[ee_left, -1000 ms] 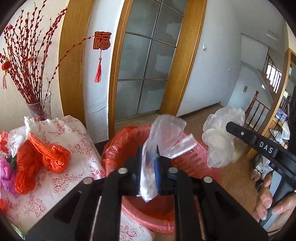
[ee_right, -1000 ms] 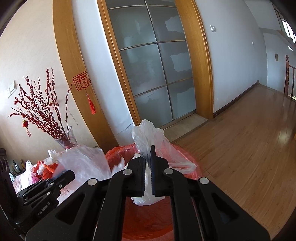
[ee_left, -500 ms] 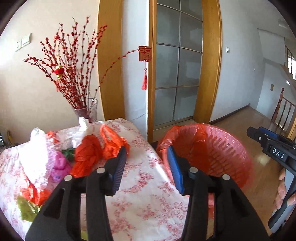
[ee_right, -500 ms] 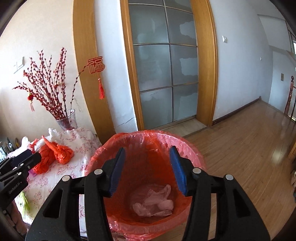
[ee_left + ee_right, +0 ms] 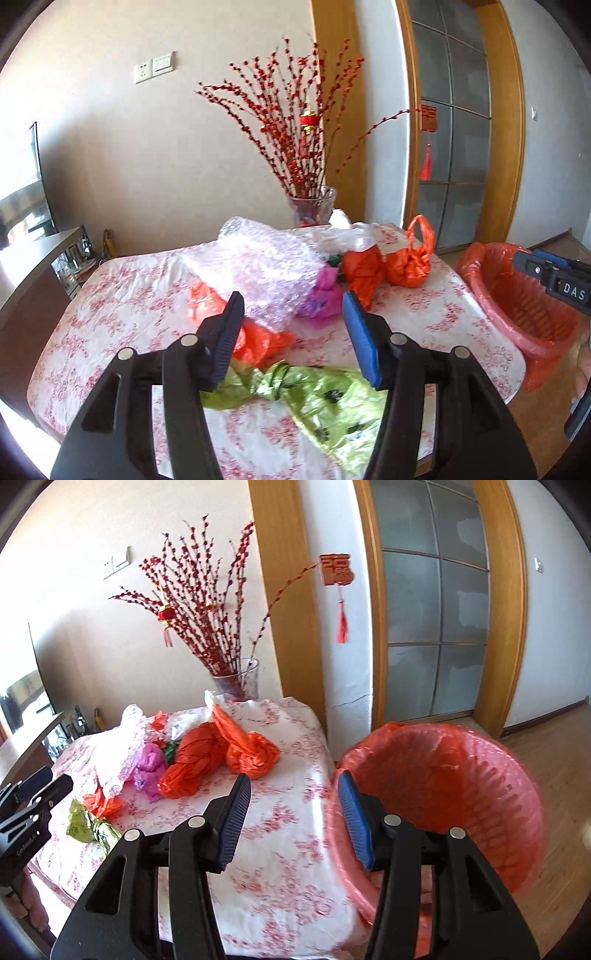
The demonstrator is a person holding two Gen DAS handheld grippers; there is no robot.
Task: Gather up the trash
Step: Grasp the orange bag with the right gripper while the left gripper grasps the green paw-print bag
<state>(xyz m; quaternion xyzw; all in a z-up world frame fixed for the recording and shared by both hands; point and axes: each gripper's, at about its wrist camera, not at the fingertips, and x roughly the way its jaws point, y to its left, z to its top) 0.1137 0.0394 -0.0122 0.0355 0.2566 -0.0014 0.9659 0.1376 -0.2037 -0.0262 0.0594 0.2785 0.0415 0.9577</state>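
My left gripper (image 5: 292,299) hangs over a table covered with a flowered cloth (image 5: 122,295); its jaws are opening with nothing between them. Below it lie a green bag (image 5: 317,395), a crumpled orange bag (image 5: 262,341), bubble wrap (image 5: 266,266), a pink bag (image 5: 325,295) and two knotted orange bags (image 5: 408,264). My right gripper (image 5: 293,775) stands open and empty between the table edge and a red-lined bin (image 5: 406,729). The knotted orange bags (image 5: 195,764) lie ahead and to its left. The bin (image 5: 524,306) stands right of the table.
A glass vase (image 5: 312,206) of red branches stands at the table's far edge. A dark cabinet (image 5: 33,266) and a screen (image 5: 22,199) are at the left. A glass door (image 5: 436,627) and wooden floor (image 5: 561,760) lie behind the bin.
Both grippers let go of their clear plastic bags over the bin and opened. Both have since swung left from the bin toward the table.
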